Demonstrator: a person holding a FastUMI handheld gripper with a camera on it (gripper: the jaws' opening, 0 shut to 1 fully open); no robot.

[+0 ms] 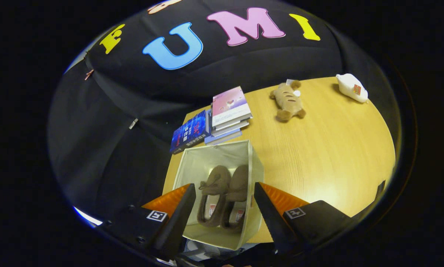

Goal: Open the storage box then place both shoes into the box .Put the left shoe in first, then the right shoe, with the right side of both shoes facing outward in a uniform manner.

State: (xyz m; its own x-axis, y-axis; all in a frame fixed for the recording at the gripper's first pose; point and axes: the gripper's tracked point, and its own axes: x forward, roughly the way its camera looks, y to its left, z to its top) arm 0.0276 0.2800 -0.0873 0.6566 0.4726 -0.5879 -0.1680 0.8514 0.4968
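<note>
An open cream fabric storage box (196, 163) stands on the wooden table at its near left corner. Two brown slipper shoes lie inside it side by side, toes pointing away from me: one on the left (214, 193) and one on the right (237, 191). My gripper (225, 202) hovers above the box, open, with both shoes seen in the gap between the fingers. Nothing is held between the fingers.
Just beyond the box lie a stack of books (229, 111) and a blue book (190, 131). A brown plush toy (287, 100) and a white soft object (351, 87) sit farther back on the wooden table (329, 155).
</note>
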